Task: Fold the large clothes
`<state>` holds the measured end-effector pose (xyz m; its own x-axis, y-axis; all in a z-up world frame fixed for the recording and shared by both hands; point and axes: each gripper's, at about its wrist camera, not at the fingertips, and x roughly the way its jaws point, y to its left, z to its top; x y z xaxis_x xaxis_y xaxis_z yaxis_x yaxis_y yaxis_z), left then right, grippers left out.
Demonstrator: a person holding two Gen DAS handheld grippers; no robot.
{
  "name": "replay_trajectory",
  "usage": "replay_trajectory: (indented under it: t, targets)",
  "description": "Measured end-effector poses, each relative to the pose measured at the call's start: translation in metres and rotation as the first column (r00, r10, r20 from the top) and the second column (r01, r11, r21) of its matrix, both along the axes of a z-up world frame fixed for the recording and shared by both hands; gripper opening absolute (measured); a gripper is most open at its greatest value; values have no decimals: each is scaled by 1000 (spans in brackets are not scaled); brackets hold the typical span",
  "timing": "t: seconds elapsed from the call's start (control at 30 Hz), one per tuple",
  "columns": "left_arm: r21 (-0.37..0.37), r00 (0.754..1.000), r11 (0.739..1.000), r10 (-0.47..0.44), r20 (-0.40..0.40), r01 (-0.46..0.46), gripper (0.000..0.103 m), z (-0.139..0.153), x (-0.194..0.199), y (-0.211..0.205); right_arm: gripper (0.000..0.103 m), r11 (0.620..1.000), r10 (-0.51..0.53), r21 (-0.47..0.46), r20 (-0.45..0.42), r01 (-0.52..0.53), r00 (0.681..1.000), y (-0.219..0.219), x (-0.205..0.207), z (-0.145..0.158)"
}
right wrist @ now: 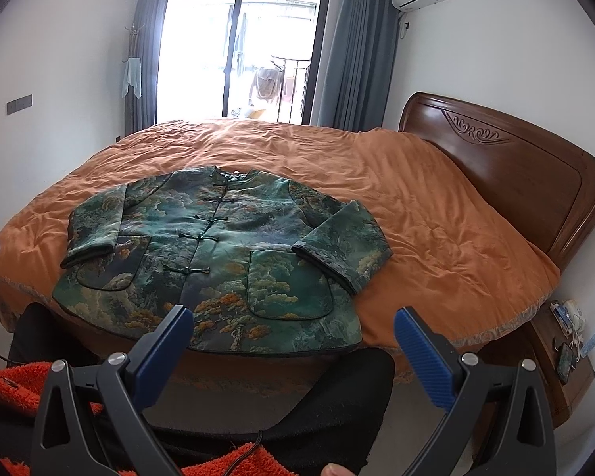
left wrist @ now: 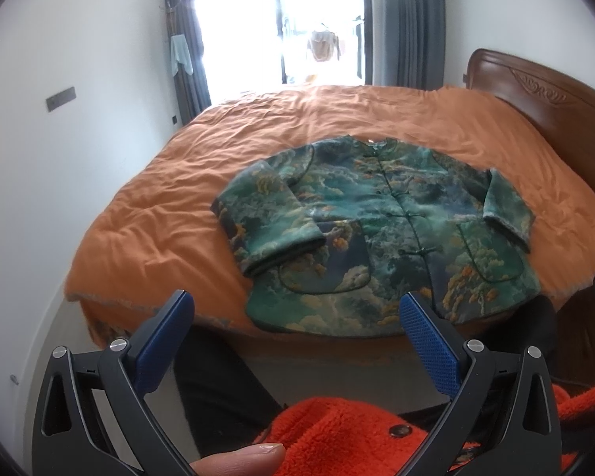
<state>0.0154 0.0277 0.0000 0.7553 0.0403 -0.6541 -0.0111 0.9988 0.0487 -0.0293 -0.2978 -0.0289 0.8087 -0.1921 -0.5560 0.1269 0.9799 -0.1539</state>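
Nothing folded yet: green landscape-print padded jacket point(right wrist: 214, 250) lies flat, buttoned, on orange bedspread point(right wrist: 436, 214), w/ left gripper point(left wrist: 297, 341) & right gripper point(right wrist: 293, 345) both spread wide, empty, short of it.

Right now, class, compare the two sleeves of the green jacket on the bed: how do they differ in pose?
On the jacket, the left sleeve lies folded in, its cuff resting over the front near the pocket. The right sleeve angles outward, its cuff sitting on the orange bedspread beside the hem. The left sleeve hugs the body; the right stands away from it. Both share the same green landscape print and lie flat, bent downward.
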Motion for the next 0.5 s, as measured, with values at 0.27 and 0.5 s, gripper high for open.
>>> replay_trajectory:
  t: [0.27, 0.5]
  targets:
    - [4, 1000, 1000, 2, -6, -2, 103, 0, 3, -1, 103, 1000, 8, 6, -10, -8, 1000, 0, 9, -2]
    - [24, 1000, 1000, 11, -13, -11, 103, -5, 15, -2, 103, 1000, 15, 11, -21, -15, 1000, 0, 16, -5]
